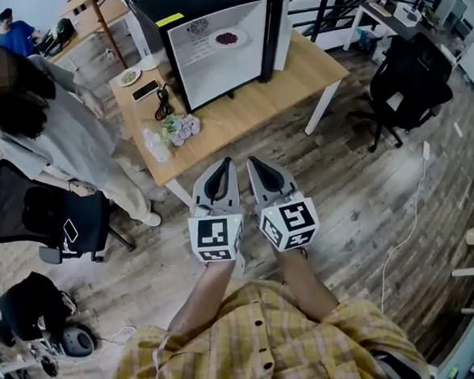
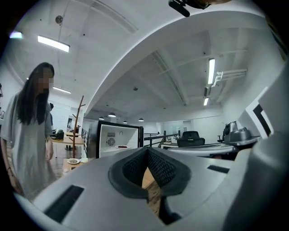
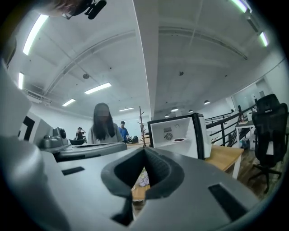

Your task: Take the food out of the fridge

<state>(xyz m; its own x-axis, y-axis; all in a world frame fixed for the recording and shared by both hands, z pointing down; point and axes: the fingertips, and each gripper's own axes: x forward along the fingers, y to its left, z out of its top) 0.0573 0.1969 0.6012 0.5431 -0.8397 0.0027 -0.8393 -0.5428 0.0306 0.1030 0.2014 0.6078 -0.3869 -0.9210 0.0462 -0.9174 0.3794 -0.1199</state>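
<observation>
A black mini fridge (image 1: 210, 41) stands open on a wooden table (image 1: 294, 83), its white inside facing me. On its shelf lies a small plate of dark red food (image 1: 228, 39). The left gripper view shows the fridge (image 2: 118, 140) far off, and so does the right gripper view, with the plate of food (image 3: 179, 139) on the fridge's shelf. My left gripper (image 1: 223, 165) and right gripper (image 1: 255, 161) are held side by side, short of the table's near edge and pointing at the fridge. Both are shut, tips touching, with nothing held.
A person in grey (image 1: 46, 125) stands at the table's left end. On the table lie a plate (image 1: 129, 77), a phone (image 1: 145, 90), a black cable (image 1: 164, 105), a flower bunch (image 1: 180, 129) and clear plastic (image 1: 156, 144). Office chairs (image 1: 411, 79) (image 1: 37, 219) stand on either side.
</observation>
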